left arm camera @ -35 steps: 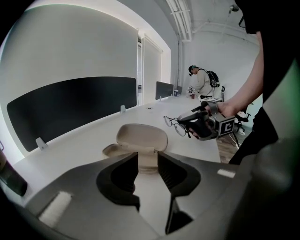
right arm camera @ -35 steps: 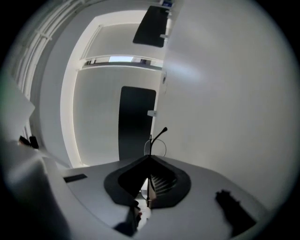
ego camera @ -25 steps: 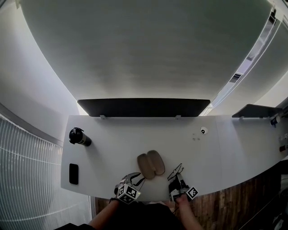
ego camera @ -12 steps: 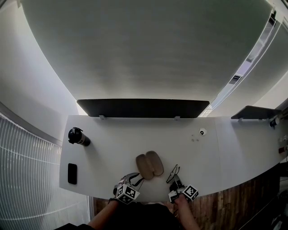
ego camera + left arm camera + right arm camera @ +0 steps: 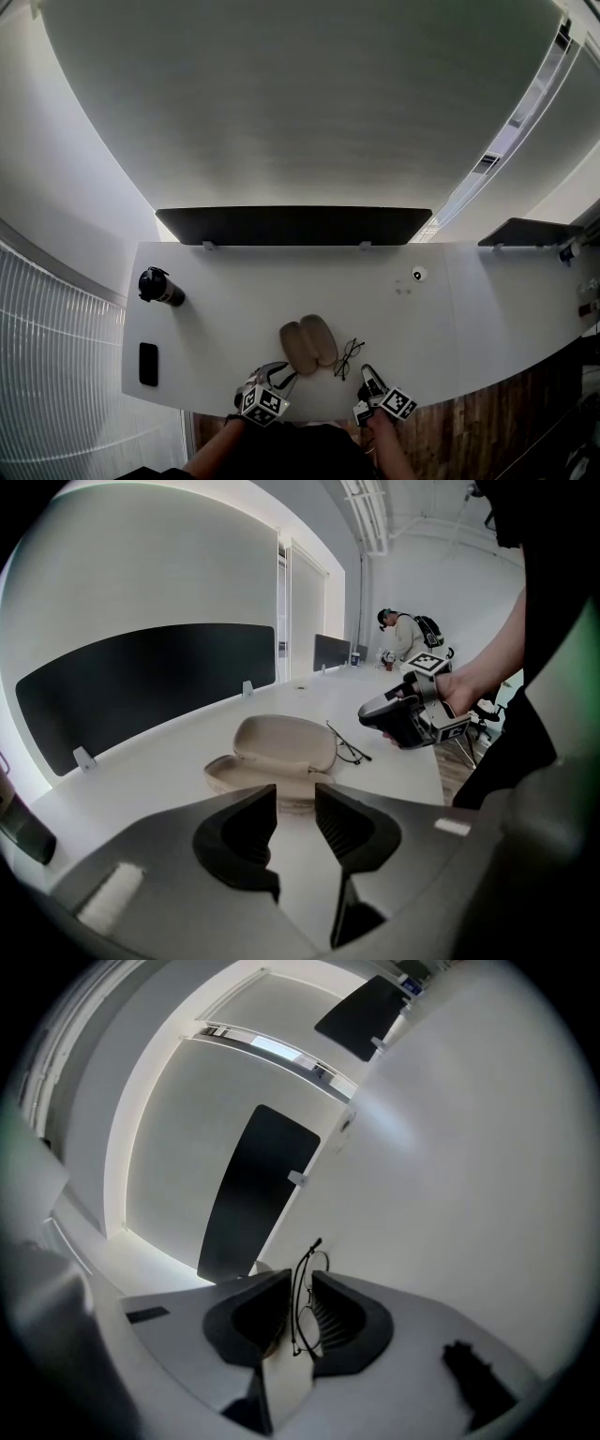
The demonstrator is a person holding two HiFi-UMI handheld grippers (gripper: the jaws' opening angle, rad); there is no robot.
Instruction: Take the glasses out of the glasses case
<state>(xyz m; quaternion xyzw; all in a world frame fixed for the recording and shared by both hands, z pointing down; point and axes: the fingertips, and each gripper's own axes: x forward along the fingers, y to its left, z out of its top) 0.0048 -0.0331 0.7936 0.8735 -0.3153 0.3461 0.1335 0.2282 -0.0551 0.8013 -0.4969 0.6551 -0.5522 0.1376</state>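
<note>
The beige glasses case (image 5: pixel 309 344) lies open on the white table (image 5: pixel 234 309), its lid folded back (image 5: pixel 281 745). The thin black glasses (image 5: pixel 346 358) lie on the table just right of it, outside the case. My right gripper (image 5: pixel 367 377) is right behind them. In the right gripper view the frame (image 5: pixel 302 1305) stands in the gap between its jaws, which are opening, and the pads do not press on it. My left gripper (image 5: pixel 279 377) hovers before the case's near end, open with nothing between its fingers (image 5: pixel 295 822).
A black bottle (image 5: pixel 159 287) and a black phone (image 5: pixel 148 364) sit at the table's left end. A dark divider panel (image 5: pixel 292 225) runs along the far edge. A small round white object (image 5: pixel 419 274) lies far right. A person (image 5: pixel 408 637) stands in the background.
The glasses, held up in the right gripper before, now lie flat on the table beside the case. The right gripper has rolled and loosened its jaws. The left gripper stayed put.
</note>
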